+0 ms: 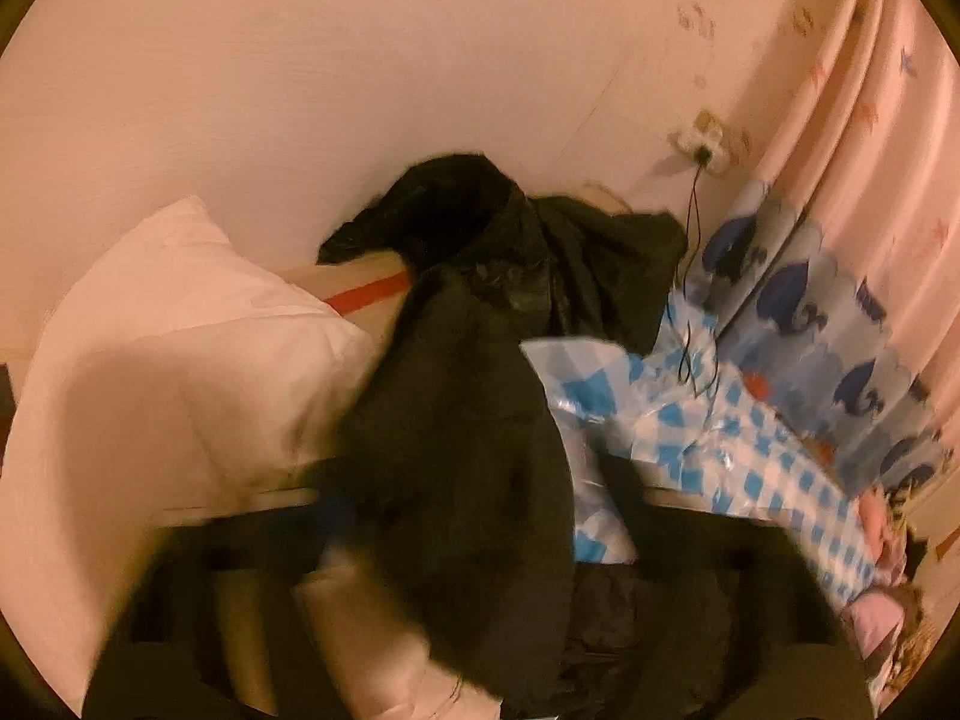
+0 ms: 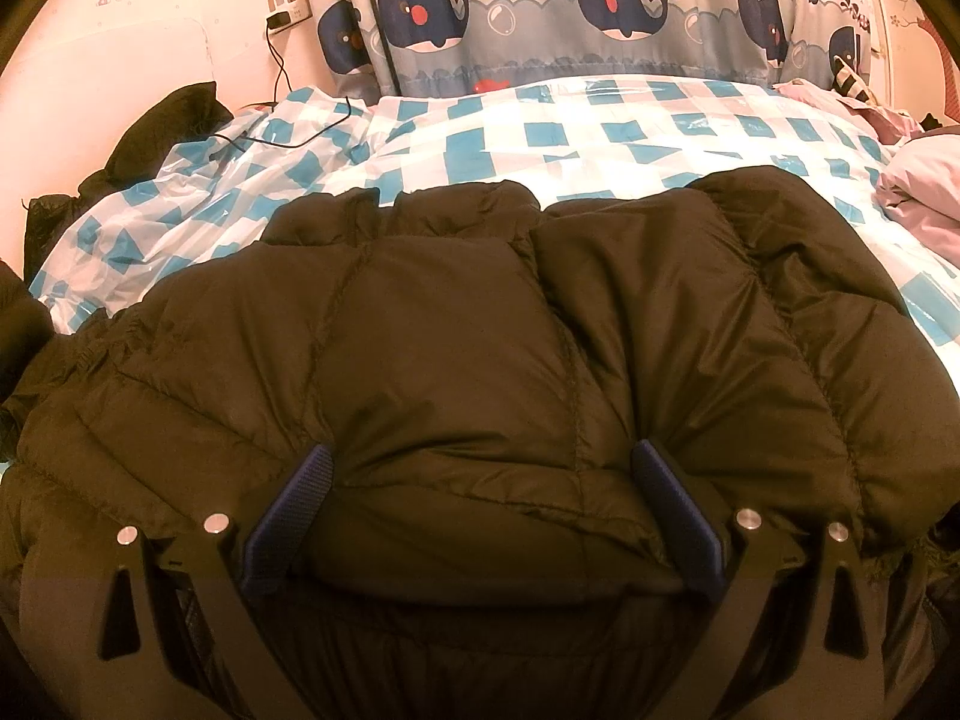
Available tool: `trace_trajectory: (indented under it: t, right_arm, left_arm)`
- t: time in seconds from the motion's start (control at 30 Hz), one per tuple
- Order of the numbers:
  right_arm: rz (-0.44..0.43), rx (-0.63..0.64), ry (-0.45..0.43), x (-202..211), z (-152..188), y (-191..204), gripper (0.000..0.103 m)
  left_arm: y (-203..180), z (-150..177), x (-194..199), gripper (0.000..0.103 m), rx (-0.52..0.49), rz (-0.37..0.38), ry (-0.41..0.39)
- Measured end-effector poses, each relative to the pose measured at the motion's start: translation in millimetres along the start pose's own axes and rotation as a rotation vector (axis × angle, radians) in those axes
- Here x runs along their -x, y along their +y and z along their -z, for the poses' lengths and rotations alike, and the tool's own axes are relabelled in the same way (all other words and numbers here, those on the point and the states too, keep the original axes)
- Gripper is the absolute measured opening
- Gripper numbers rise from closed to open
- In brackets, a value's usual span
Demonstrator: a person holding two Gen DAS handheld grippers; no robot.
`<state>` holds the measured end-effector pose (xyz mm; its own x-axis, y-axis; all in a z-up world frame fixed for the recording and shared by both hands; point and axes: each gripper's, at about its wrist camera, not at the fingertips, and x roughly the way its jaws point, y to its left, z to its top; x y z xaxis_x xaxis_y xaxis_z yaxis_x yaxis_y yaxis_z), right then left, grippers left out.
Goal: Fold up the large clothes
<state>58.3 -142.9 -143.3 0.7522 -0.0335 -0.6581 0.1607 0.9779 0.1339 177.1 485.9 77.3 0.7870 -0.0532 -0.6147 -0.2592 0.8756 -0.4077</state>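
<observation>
In the right wrist view a dark puffer jacket (image 2: 480, 312) lies spread on the bed. My right gripper (image 2: 483, 480) stands open on its near edge, a puffy fold bulging between the blue pads (image 2: 288, 498). The left wrist view is blurred. There a long band of black garment (image 1: 456, 420) runs from a dark heap (image 1: 480, 222) against the wall down to my left gripper (image 1: 474, 600). The cloth bunches between its smeared fingers, and the gripper looks shut on it. The pads themselves are hidden by the cloth.
A blue-and-white checked plastic sheet (image 2: 540, 126) covers the bed. A white pillow (image 1: 180, 360) leans at the left by the wall. A whale-print curtain (image 2: 540, 12) hangs behind, a socket with a black cable (image 2: 282, 12) beside it. Pink bedding (image 2: 924, 180) lies at the right.
</observation>
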Motion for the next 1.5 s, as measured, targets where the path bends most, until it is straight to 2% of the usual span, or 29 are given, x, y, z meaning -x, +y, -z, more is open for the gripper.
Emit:
trace_trajectory:
  t: [0.03, 0.1, 0.3, 0.43, 0.5, 0.53, 0.6, 0.73, 0.83, 0.97, 1.1, 1.17, 1.33, 1.5]
  right_arm:
    - [0.0, 0.0, 0.0, 0.0, 0.1, 0.0, 0.096]
    - [0.001, -0.001, 0.002, -0.5, 0.0, 0.4, 0.096]
    - [-0.001, -0.006, 0.03, -5.1, -4.9, 3.4, 0.096]
    - [-0.041, -0.032, 0.1, -14.3, -16.0, 1.5, 0.097]
    - [-0.101, -0.026, 0.165, -12.2, -27.4, -1.2, 0.097]
    - [-0.161, -0.039, 0.172, -3.1, -34.0, -4.4, 0.097]
    - [-0.241, -0.076, 0.142, 19.6, -40.3, -16.3, 0.097]
    - [-0.287, -0.047, 0.061, 67.9, -53.7, -34.9, 0.097]
    - [-0.287, -0.056, -0.026, 96.3, -62.2, -57.3, 0.097]
    - [-0.308, -0.149, -0.083, 107.2, -62.6, -90.8, 0.097]
    - [-0.396, -0.367, -0.026, 87.9, -62.7, -127.7, 0.097]
    - [-0.401, -0.455, -0.018, 84.1, -61.7, -146.0, 0.097]
    - [-0.373, -0.568, -0.05, 85.0, -62.3, -179.3, 0.097]
    - [-0.389, -0.674, -0.051, 76.9, -60.8, -200.6, 0.097]
  left_arm:
    - [-1.1, 0.7, -2.3, 0.015, 0.001, 0.024, 0.018]
    - [-11.8, 3.3, -0.7, 0.006, -0.041, -0.024, 0.002]
    - [-59.0, 6.0, 14.0, 0.004, -0.078, -0.002, -0.006]
    - [-112.0, 12.1, 35.0, 0.004, -0.124, 0.073, -0.018]
    - [-143.9, 18.3, 43.0, 0.004, -0.159, 0.113, -0.022]
    - [-163.6, 22.9, 47.0, 0.004, -0.184, 0.134, -0.026]
    - [-198.3, 32.3, 51.3, 0.004, -0.217, 0.181, -0.026]
    - [-268.9, 61.6, 53.2, 0.004, -0.278, 0.293, -0.008]
    - [-323.8, 95.7, 46.9, 0.004, -0.31, 0.392, 0.028]
    - [-390.3, 150.7, 30.2, 0.004, -0.343, 0.504, 0.104]
    - [-448.5, 213.0, 5.9, 0.004, -0.389, 0.579, 0.194]
    - [-476.0, 253.5, -8.1, 0.004, -0.432, 0.606, 0.25]
    - [-511.4, 345.9, -48.6, 0.004, -0.504, 0.632, 0.388]
    - [-516.9, 421.1, -80.8, 0.004, -0.578, 0.631, 0.502]
